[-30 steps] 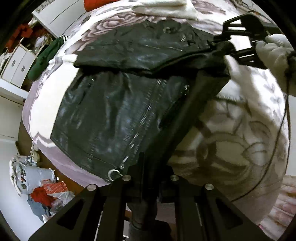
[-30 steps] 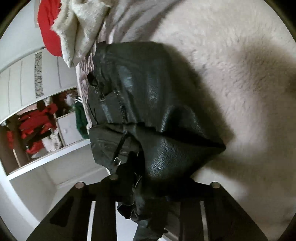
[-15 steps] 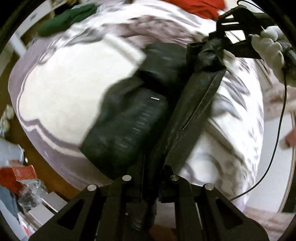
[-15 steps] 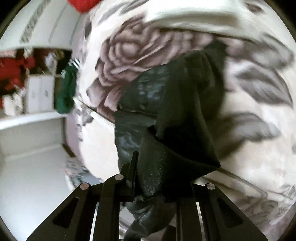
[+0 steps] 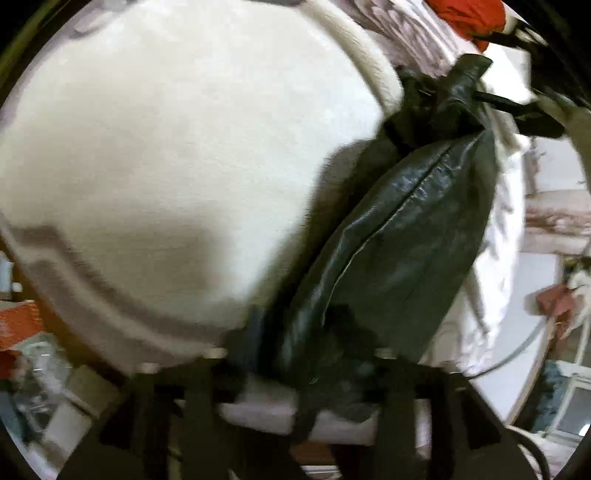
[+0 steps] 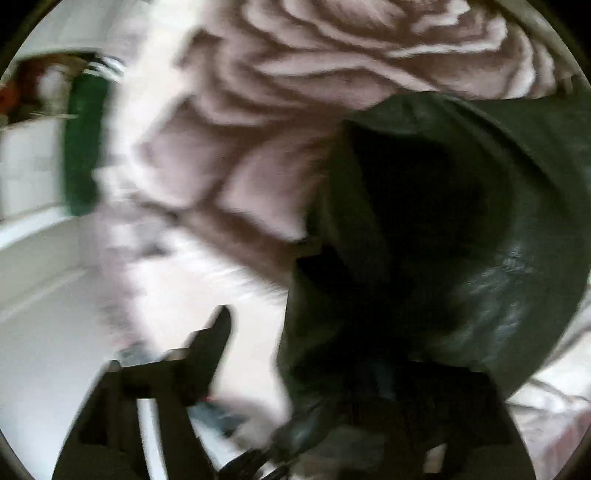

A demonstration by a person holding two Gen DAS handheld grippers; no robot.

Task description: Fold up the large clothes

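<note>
A black leather jacket (image 5: 399,236) hangs stretched between my two grippers above a bed with a white and mauve rose-print blanket (image 5: 166,147). My left gripper (image 5: 295,362) is shut on one end of the jacket. My right gripper (image 5: 517,110) shows at the upper right of the left wrist view, gripping the far end. In the blurred right wrist view the jacket (image 6: 461,240) fills the right half and covers the right finger. The left finger (image 6: 210,343) shows bare, apart from the jacket.
A red garment (image 5: 469,14) lies at the far end of the bed. A green garment (image 6: 81,147) lies at the bed's edge by white cabinets (image 6: 26,166). Clutter (image 5: 22,332) sits on the floor at the left. A cable (image 5: 517,354) hangs at the right.
Both grippers have lifted the jacket off the blanket and swung it. It now hangs bunched and lengthwise between them instead of lying spread flat. Both views are motion-blurred.
</note>
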